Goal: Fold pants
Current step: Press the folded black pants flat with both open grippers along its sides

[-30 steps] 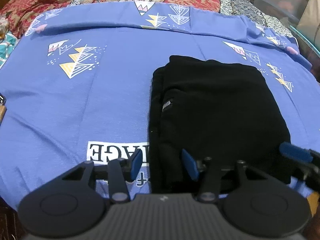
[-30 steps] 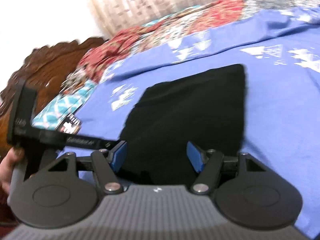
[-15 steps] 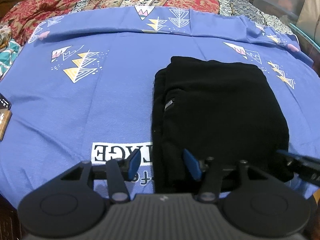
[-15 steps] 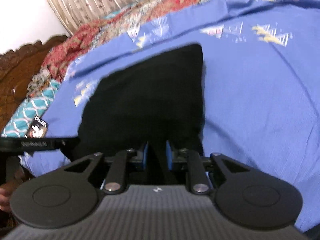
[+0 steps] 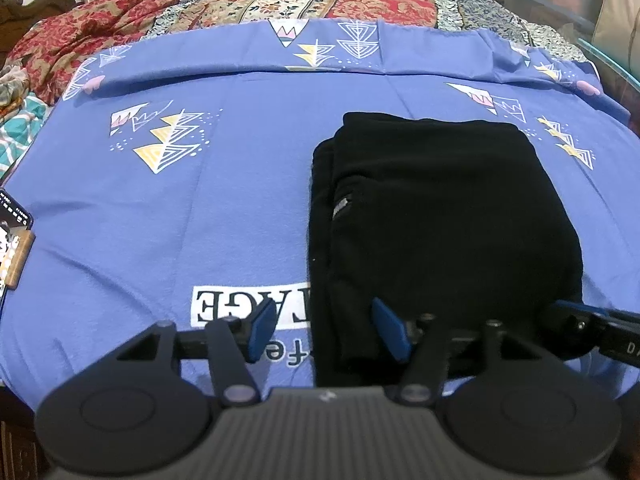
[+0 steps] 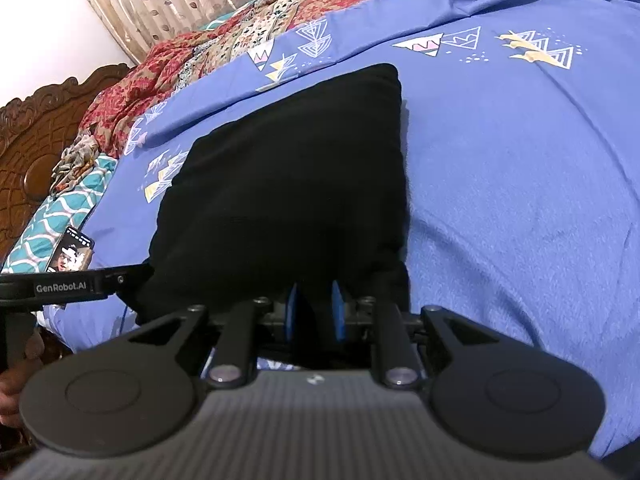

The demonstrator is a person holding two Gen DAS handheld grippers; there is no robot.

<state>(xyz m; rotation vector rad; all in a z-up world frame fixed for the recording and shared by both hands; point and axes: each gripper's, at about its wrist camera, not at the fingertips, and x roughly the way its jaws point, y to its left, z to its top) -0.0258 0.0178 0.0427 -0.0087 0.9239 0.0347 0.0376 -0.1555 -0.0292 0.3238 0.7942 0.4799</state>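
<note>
Here the right gripper (image 6: 314,310) pinches the pants' (image 6: 288,184) six-o'clock edge for folding; the left gripper (image 5: 324,330), half-open and widening, straddles its corner ungripped.

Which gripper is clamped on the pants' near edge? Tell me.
The right gripper: its blue fingers pinch the black pants. The left gripper stands open, its fingers straddling the pants' left edge without pressing.

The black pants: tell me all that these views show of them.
The black pants lie folded into a thick, roughly rectangular stack on the blue printed bedsheet, soft matte cloth, layered edges and a small grey tag on one side. The right gripper is shut on their near edge. The left gripper straddles the near corner, its jaws have just been opening, pads not pressing.
</note>
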